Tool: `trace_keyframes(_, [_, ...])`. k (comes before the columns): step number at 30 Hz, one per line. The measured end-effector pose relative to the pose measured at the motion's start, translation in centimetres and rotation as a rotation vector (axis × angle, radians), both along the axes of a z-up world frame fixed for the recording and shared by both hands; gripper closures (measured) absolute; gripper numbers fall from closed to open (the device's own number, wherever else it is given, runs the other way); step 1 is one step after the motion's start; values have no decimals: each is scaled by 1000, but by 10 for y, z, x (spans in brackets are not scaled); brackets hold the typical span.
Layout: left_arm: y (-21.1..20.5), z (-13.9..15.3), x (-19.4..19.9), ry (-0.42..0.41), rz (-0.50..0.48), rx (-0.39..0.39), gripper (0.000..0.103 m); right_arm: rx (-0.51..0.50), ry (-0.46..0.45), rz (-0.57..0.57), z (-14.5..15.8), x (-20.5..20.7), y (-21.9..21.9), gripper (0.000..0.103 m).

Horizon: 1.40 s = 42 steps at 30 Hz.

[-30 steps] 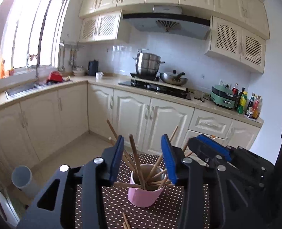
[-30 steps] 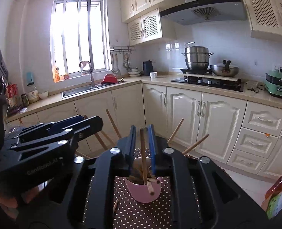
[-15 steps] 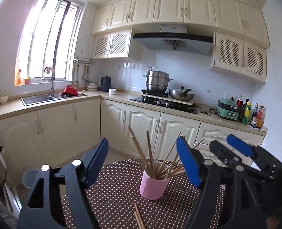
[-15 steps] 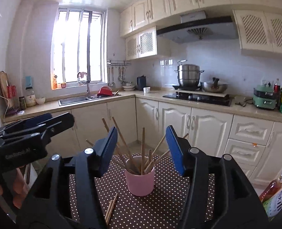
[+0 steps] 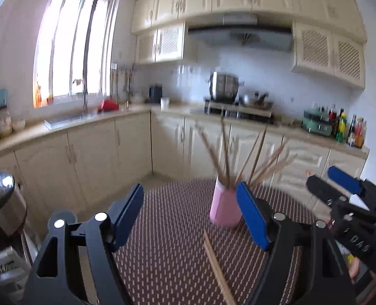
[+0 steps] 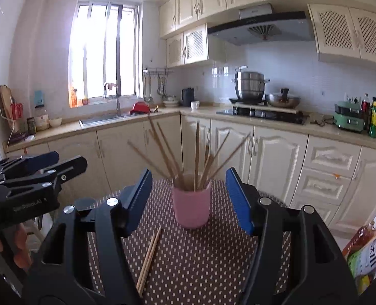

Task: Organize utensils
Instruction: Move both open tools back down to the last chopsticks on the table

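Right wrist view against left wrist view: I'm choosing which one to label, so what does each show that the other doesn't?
Only the right wrist view shows the food packet at lower right and the cutting board on the left wall, and it is sharp.

Only the left wrist view shows the steel bin at lower left; it is motion-blurred.

Both show the pink cup of chopsticks, the loose chopstick pair on the dotted tablecloth, and both grippers, the right gripper and the left gripper, open and empty.
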<state>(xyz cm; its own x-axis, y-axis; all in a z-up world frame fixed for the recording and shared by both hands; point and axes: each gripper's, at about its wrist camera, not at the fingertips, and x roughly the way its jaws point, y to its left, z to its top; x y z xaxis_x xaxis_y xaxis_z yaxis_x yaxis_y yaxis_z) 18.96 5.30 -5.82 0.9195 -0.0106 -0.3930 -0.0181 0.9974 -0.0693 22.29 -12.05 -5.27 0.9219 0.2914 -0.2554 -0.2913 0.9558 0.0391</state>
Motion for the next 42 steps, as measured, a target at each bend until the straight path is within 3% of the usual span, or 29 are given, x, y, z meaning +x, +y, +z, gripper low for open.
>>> trace_keyframes(5, [14, -51, 25, 204, -32, -108, 29, -21, 94, 5, -37, 5, 3, 43])
trace_keyframes(9, [10, -93, 41, 344, -36, -89, 29, -22, 192, 8, -69, 15, 3, 43])
trace_keyframes(14, [-2, -129, 53, 442, -30, -57, 29, -25, 281, 10, -99, 23, 2, 43])
trace_keyframes(22, [-16, -162, 67, 538, -16, 10, 29, -16, 344, 19, -122, 27, 1, 42])
trace_keyframes(29, [-31, -165, 73, 540, -16, 67, 29, 21, 360, 25, -125, 33, -9, 40])
trace_keyframes(36, [-40, -166, 80, 545, -16, 71, 29, 40, 374, 29, -125, 34, -11, 39])
trace_keyframes(40, [-39, -161, 79, 539, -32, 8, 29, 54, 381, 28, -126, 36, -14, 38])
trace_keyframes(42, [-41, -162, 82, 545, -39, 15, 29, 57, 385, 27, -127, 36, -15, 38])
